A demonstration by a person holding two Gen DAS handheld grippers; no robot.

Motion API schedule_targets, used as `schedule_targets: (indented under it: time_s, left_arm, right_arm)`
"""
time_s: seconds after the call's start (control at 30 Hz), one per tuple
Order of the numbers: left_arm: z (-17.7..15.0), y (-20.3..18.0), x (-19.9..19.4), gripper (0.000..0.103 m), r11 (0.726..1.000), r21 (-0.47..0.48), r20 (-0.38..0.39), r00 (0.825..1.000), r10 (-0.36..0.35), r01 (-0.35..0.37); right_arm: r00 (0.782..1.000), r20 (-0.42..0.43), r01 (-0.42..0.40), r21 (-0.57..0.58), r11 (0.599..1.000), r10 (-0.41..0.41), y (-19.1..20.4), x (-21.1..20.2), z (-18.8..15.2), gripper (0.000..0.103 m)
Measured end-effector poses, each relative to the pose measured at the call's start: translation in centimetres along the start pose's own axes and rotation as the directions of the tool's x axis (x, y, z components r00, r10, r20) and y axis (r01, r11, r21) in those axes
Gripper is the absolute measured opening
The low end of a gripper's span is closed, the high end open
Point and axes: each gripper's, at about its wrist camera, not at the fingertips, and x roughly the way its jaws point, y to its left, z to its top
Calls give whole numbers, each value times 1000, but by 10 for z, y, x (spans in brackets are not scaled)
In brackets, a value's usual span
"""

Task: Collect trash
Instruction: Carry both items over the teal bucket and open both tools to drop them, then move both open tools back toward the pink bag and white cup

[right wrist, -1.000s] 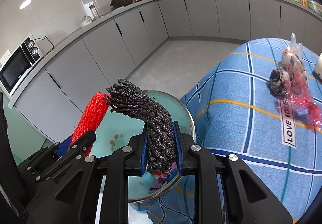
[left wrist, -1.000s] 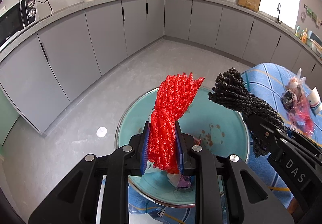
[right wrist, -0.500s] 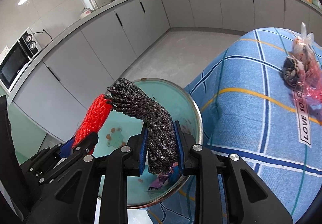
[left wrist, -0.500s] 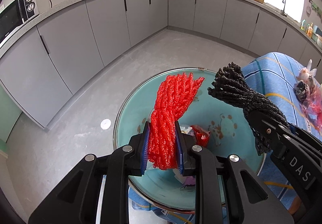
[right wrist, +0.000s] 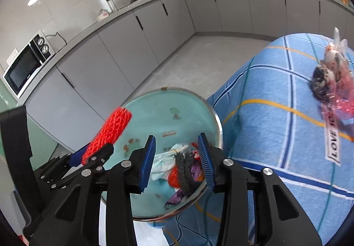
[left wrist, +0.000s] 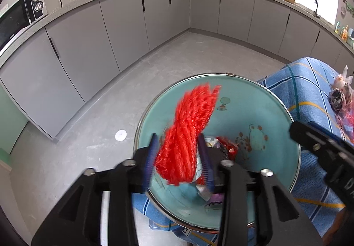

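Left gripper [left wrist: 178,155] spread around blurred red net [left wrist: 185,135], contact unclear; right gripper [right wrist: 176,155] spread, empty, over bin [right wrist: 218,122]; black net [right wrist: 185,168] half-buried inside.

"LOVE" on a white strip [right wrist: 333,143] on the blue tablecloth [right wrist: 276,135].

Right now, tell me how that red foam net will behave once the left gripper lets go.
The red foam net looks light and springy: its open mesh bulges between the left gripper pads. It will likely drop slowly and flop, not roll. Held above the teal bin, it should land on the trash inside.
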Motion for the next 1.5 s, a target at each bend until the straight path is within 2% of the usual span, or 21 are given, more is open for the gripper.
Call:
schedule_targets:
  time_s: [0.13,0.17,0.23,0.53,0.87,1.2,1.5]
  left_arm:
    - [-2,-2,-8,66,1000,-11,18,1000,-8,8]
    - [-2,-3,-11,69,1000,-13,25,1000,-7,7]
    - [-3,-5,-16,81,1000,-13,37,999,1,0]
    - [2,-13,-46,97,999,-26,116,993,-15,18]
    - [6,-46,-63,97,999,37,140,989,-37,32]
    - [0,-86,-81,97,992,112,149,985,-82,66]
    - [-3,-132,-114,97,980,180,190,975,-118,84]
  right_arm:
    - [999,39,5,21,1000,-6,-9,-15,4,41]
    - [999,44,6,21,1000,-7,-9,-17,5,41]
    - [998,56,8,20,1000,-9,-11,-22,6,42]
    - [995,97,28,0,1000,-28,-10,-37,9,53]
    - [981,152,117,15,993,-118,-43,-66,11,55]
    - [948,209,234,49,971,-239,-85,-108,0,60]
    - [928,235,264,126,956,-287,-128,-146,-13,61]
